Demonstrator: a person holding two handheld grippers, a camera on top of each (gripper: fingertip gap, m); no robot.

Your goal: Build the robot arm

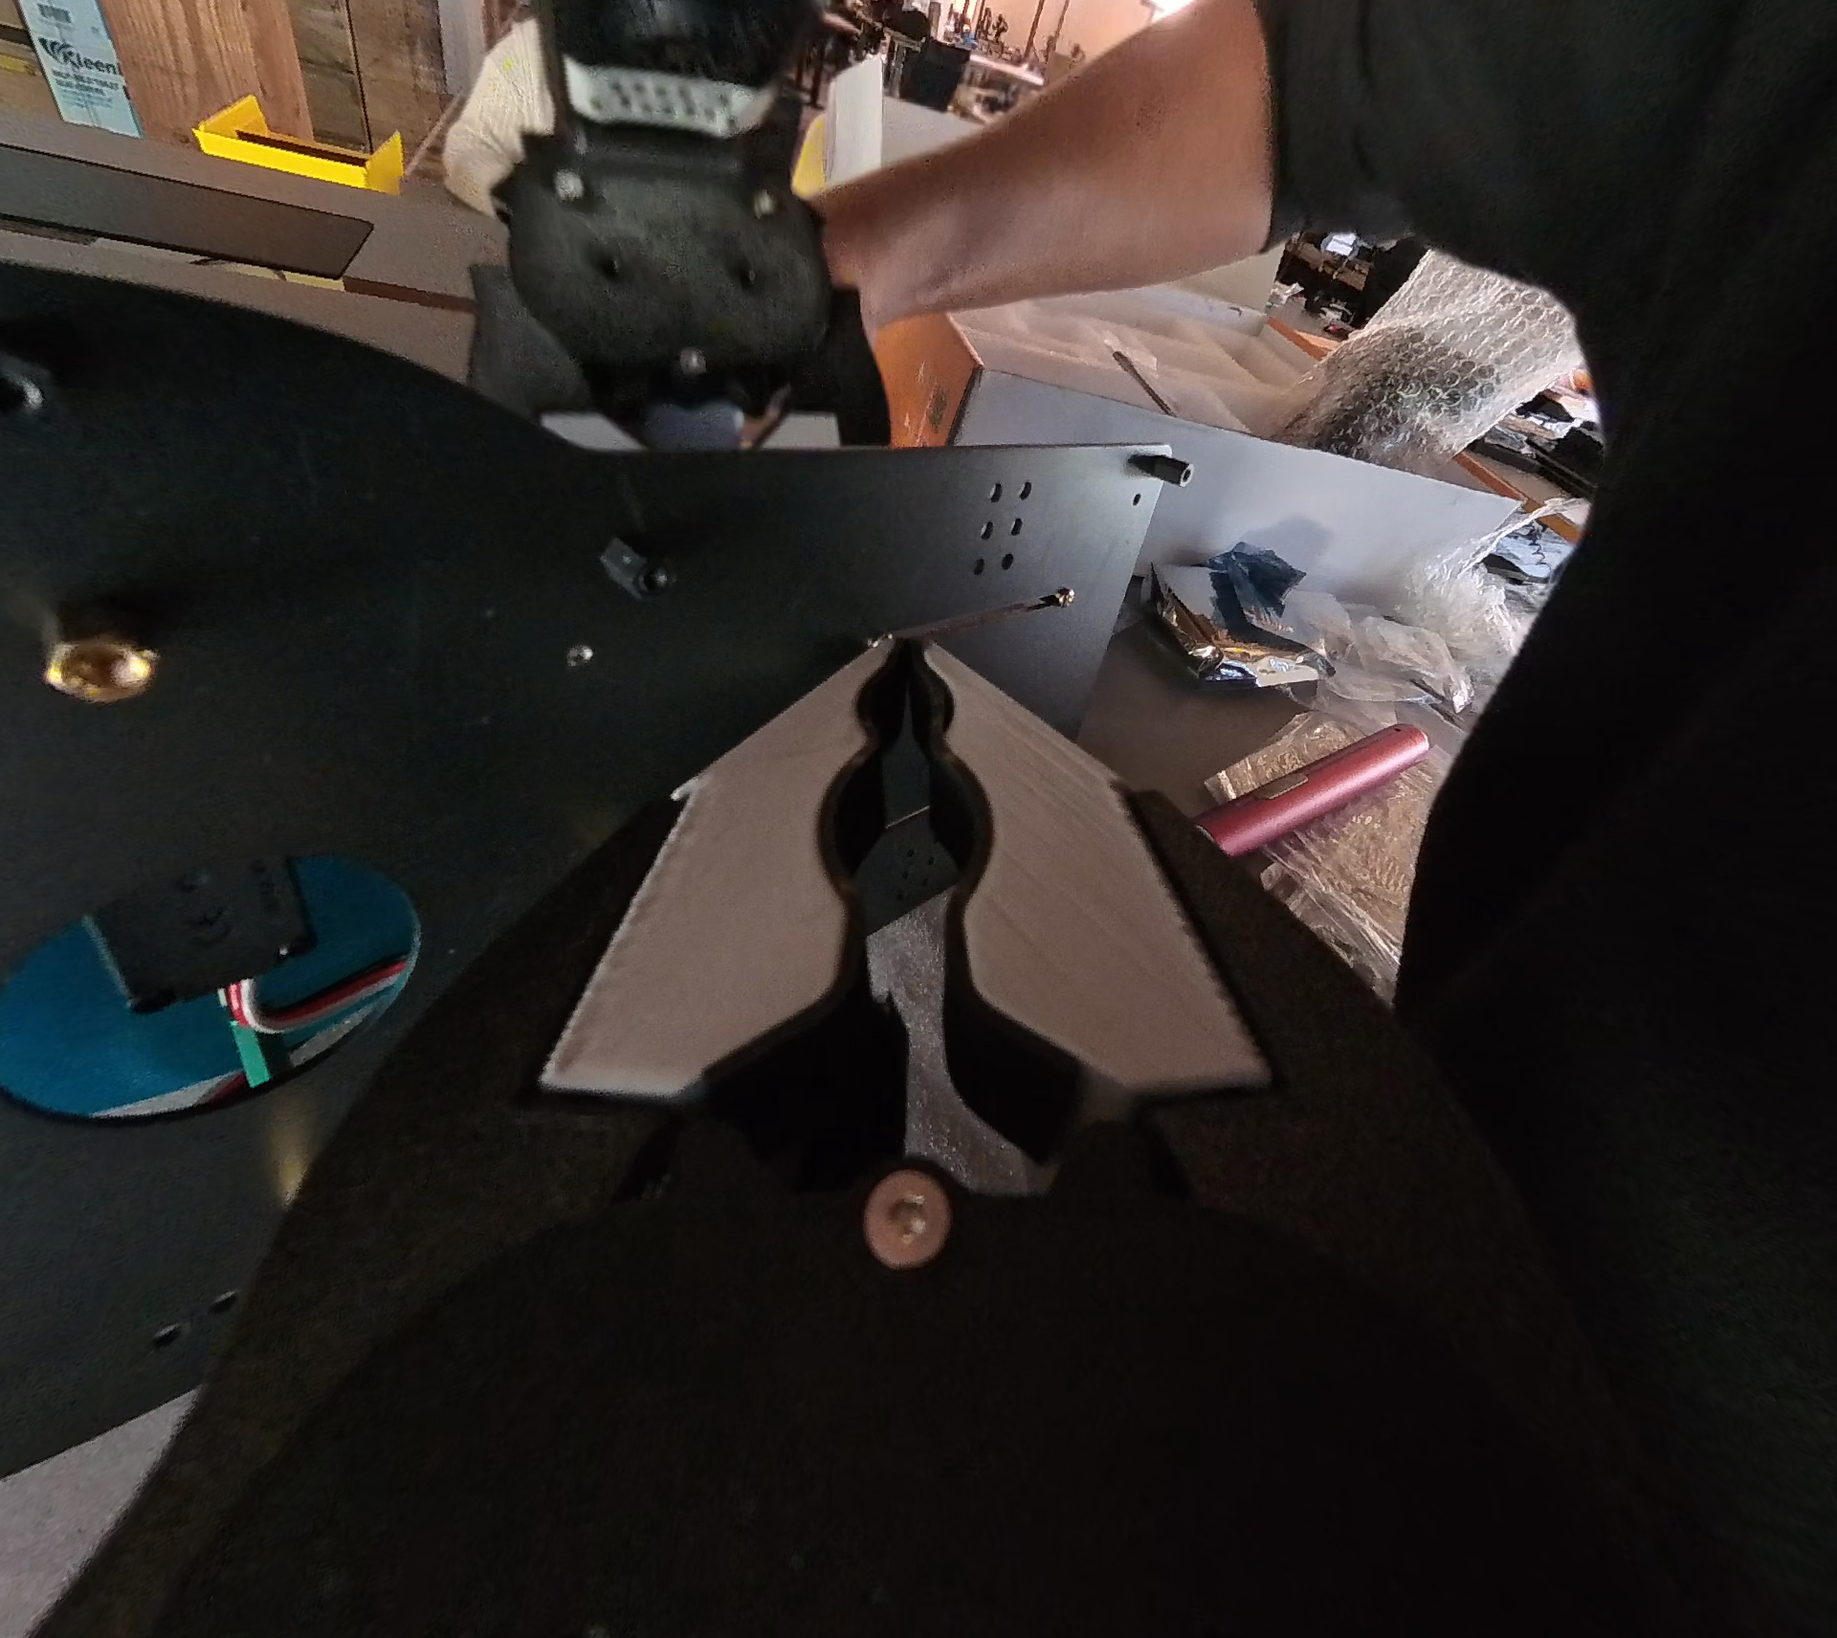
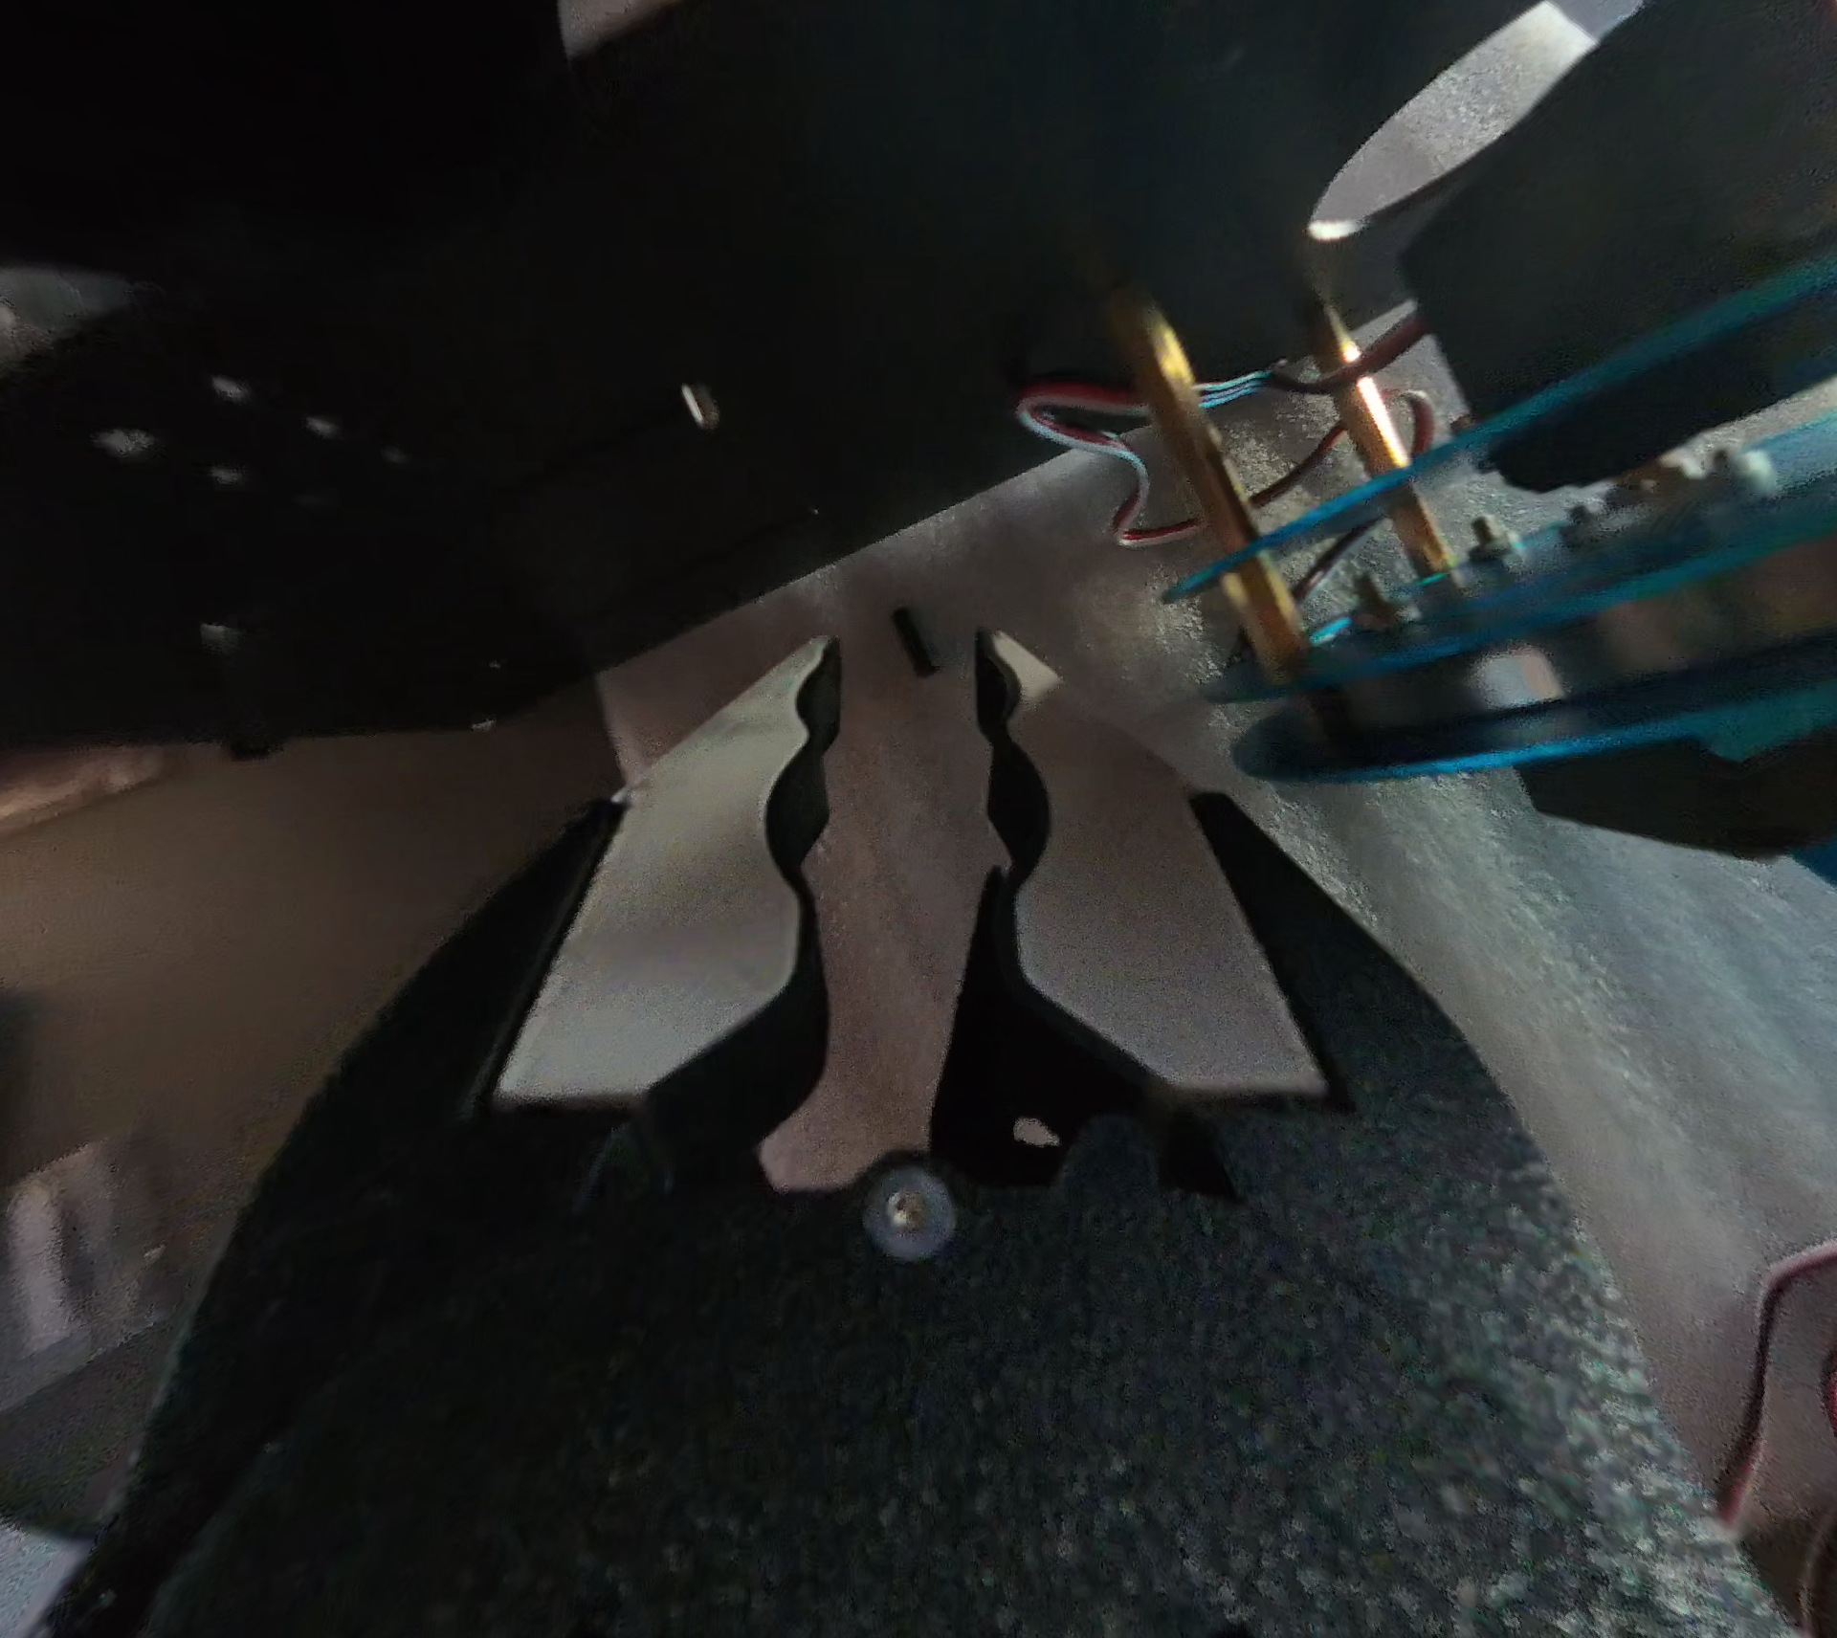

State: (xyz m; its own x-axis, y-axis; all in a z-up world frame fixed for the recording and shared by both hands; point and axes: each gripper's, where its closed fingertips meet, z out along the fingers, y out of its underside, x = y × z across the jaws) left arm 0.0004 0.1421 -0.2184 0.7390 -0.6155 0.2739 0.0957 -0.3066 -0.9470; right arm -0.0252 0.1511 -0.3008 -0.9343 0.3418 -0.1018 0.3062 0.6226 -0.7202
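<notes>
My left gripper [image 1: 900, 651] is shut on the near edge of a flat black plate [image 1: 417, 596] with small holes, held tilted above the table. A brass standoff [image 1: 99, 668] sticks out of the plate, and a blue disc with coloured wires [image 1: 199, 1034] shows through a round hole. My right gripper [image 1: 666, 258] is at the plate's far edge, fingers reaching under it. In the right wrist view my right gripper [image 2: 907, 642] is open under the plate [image 2: 497, 248], with a small black standoff [image 2: 916, 646] lying on the grey table between its tips.
Brass posts [image 2: 1208, 487], stacked blue discs [image 2: 1491, 676] and wires hang under the plate at right. An orange and white box [image 1: 1093, 387], bubble wrap [image 1: 1431, 368], plastic bags [image 1: 1392, 656] and a dark red cylinder [image 1: 1312, 790] lie right. A person's arm [image 1: 1044, 199] reaches across. About 8 centimeters separates my left fingertips from my right. The dark red cylinder [image 1: 1312, 790] is about equally far from each gripper, around 20 centimeters.
</notes>
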